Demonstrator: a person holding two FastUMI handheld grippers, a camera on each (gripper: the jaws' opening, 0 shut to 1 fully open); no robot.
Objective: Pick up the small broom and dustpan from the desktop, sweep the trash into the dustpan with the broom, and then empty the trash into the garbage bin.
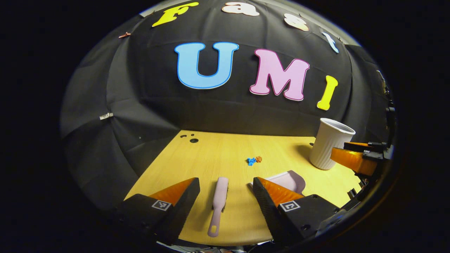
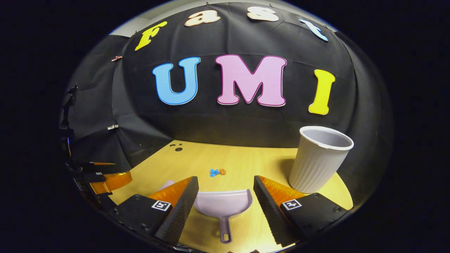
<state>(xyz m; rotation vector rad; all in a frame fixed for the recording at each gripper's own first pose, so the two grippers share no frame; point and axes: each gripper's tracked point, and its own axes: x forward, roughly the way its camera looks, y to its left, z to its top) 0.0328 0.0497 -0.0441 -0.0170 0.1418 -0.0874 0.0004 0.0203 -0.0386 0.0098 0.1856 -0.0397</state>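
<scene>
Broom [image 1: 218, 203] lies between open left tool [image 1: 225, 191]; dustpan [image 2: 223, 207] between open right tool [image 2: 225, 191].

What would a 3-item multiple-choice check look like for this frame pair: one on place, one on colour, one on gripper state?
1. Where does the small pale pink broom lie?
A. on the wooden desktop between the left gripper's fingers
B. inside the white ribbed cup
C. on top of the dustpan

2. What colours are the little trash scraps?
A. green and white
B. blue and orange
C. all black

3. What state is the right gripper in?
A. shut on the dustpan handle
B. shut on the cup
C. open, touching nothing

Key: 1 A, the broom lies flat on the desktop between the left gripper fingers. 2 B, a blue and an orange cluster. 3 C, the pale pink plastic dustpan lies untouched between spread fingers.
</scene>
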